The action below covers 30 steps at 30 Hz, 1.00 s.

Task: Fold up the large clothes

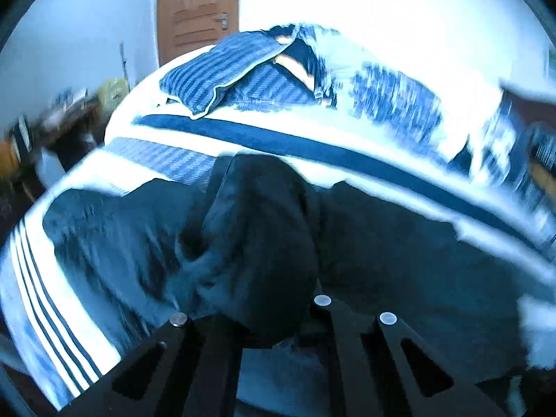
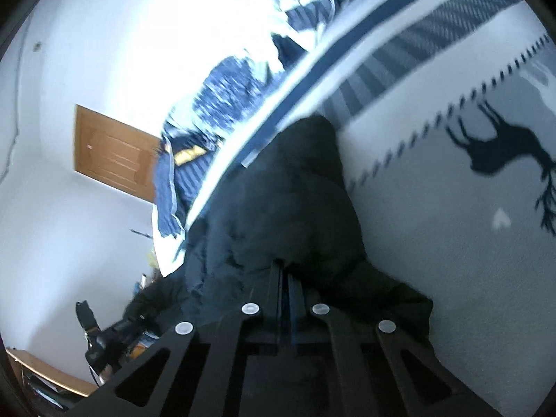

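I had the right gripper (image 2: 285,271) clamped on the dark garment (image 2: 278,191), lifting its edge off the bed (image 2: 434,226) for folding; the left gripper (image 1: 257,312) looked buried in cloth, grip unclear.

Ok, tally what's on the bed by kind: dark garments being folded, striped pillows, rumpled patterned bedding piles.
Black garment: 1, held in both claws
Blue striped pillows: 2, stacked
Rumpled blue-and-white bedding pile: 1
Total: 4
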Each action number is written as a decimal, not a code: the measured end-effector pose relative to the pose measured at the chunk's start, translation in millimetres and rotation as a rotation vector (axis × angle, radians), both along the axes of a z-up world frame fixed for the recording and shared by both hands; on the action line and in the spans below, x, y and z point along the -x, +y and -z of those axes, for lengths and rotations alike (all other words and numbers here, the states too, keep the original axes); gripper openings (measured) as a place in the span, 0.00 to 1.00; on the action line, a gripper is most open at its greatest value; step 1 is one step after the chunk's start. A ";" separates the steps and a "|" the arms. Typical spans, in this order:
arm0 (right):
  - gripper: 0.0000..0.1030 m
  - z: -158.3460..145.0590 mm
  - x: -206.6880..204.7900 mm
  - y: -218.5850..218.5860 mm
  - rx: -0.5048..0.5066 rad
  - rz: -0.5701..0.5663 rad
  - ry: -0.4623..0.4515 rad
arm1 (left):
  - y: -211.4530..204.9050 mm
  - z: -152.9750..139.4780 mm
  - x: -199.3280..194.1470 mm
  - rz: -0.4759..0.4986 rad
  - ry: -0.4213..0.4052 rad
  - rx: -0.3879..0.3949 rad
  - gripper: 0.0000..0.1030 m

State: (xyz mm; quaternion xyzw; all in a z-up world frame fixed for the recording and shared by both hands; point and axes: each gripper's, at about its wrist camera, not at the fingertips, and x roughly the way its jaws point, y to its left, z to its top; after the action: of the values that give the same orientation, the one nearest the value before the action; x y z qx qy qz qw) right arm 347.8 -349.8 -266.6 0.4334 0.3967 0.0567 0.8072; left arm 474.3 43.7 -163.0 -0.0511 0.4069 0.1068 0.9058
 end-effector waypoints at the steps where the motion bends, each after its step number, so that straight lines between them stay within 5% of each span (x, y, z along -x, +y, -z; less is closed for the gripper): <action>1: 0.03 7.2 -3.5 3.6 0.001 -0.009 0.030 | 2.5 16.4 -13.8 0.005 0.071 -0.006 0.08; 4: 0.03 26.0 -12.0 9.8 -0.017 -0.027 0.096 | 16.6 69.3 -35.2 -0.009 0.297 0.011 0.15; 6: 0.03 27.8 -11.6 7.2 -0.053 -0.032 0.091 | 23.1 65.3 -24.0 -0.015 0.246 0.046 0.18; 9: 0.05 19.6 -8.7 1.1 -0.059 -0.025 0.062 | 31.7 42.9 -0.9 -0.039 0.160 0.042 0.78; 10: 0.09 17.6 -7.2 -0.3 -0.059 -0.023 0.057 | 36.0 35.0 7.8 -0.055 0.130 0.047 0.84; 11: 0.17 16.8 -7.4 -0.2 -0.067 -0.023 0.048 | 42.1 25.5 18.4 -0.066 0.095 0.064 0.84; 13: 0.73 15.1 -7.8 2.9 -0.080 -0.019 0.022 | 54.2 11.1 40.6 -0.056 0.067 0.130 0.84; 14: 0.81 11.0 -4.9 4.6 -0.068 -0.011 -0.005 | 62.5 6.0 50.3 -0.059 0.058 0.151 0.84; 24: 0.81 -67.9 64.5 61.7 0.205 -0.081 -0.076 | 159.7 2.5 191.1 -0.249 -0.025 0.426 0.84; 30: 0.85 -138.2 94.3 144.5 0.326 -0.147 -0.193 | 177.8 -9.1 245.4 -0.293 -0.122 0.466 0.84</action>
State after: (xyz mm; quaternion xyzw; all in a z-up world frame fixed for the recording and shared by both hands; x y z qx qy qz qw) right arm 253.5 -205.3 -128.5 0.2592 0.3523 0.0918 0.8946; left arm 228.9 221.5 -153.9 -0.3227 0.3535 0.1367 0.8673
